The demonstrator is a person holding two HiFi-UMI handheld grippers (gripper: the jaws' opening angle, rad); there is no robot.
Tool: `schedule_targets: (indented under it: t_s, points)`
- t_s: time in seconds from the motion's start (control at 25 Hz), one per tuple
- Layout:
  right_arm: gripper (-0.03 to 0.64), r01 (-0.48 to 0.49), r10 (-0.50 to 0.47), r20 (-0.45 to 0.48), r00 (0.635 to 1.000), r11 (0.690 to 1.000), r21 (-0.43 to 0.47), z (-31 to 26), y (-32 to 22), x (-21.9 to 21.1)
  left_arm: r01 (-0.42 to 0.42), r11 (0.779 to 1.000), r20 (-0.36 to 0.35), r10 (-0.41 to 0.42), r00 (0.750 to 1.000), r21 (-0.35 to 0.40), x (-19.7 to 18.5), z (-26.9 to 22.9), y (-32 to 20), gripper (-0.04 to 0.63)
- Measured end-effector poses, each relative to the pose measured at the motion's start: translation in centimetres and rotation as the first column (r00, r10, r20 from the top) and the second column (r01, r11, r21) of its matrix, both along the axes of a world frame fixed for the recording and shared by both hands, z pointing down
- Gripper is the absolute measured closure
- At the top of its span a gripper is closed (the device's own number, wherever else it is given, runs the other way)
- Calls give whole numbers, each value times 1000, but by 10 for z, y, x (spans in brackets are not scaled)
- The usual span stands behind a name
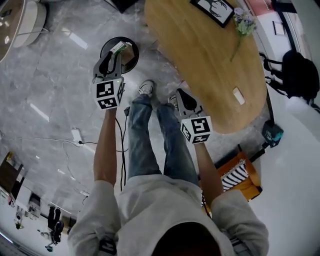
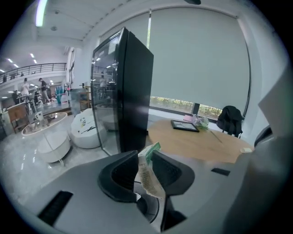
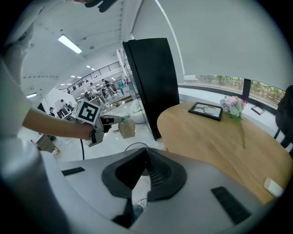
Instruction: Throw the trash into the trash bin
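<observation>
left gripper (image 2: 144,157): jaws narrow, pinched on a crumpled paper packet (image 2: 147,176) with a green top edge, which hangs down between the pads.
right gripper (image 3: 144,153): jaws drawn together at the tips with nothing between them, held beside the person's legs (image 1: 150,130) and near the table edge.
trash: the packet rests on no surface. the left gripper carries it right above the round black trash bin (image 1: 105,47) on the grey floor (image 1: 50,90), and the bin's mouth shows directly under the jaws.
done: pickup and carry look finished — the packet is over the bin opening.
left: the release — the packet is not in the bin yet, so the jaws have to part and let it fall.
farther off: wooden table (image 1: 210,65) with a framed picture (image 1: 212,9), a bunch of flowers (image 1: 244,22) and a small white item (image 1: 238,95). whether that item is more trash i cannot tell.
</observation>
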State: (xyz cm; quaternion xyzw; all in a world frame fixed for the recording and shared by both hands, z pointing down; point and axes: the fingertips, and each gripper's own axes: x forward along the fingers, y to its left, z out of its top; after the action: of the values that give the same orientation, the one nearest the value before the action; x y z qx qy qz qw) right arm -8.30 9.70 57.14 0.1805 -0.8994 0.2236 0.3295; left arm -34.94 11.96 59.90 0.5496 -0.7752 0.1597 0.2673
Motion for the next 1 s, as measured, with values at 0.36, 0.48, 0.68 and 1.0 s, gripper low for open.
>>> schedule_targets:
  t_s: [0.36,0.48,0.68,1.0]
  points:
    - [588,5,-5,-3,1000,999,-40,0,11,-24,36,975,-111,-61,992,-220,-19,113,33,327]
    - [588,-10,9,-12,1000,999,-35,3,9,-24,20,973,-125,-50,991,-229,-17,118,38,327]
    - [588,-45,44,-22,999,999,-28,2,7,-11,-21,985,-98,4,995,-170,-4,96,30,328]
    - [588,-129,129,-8,992,991,-21,-5,2,25,-156,987,18,156,988,43,50,-6,-12,376]
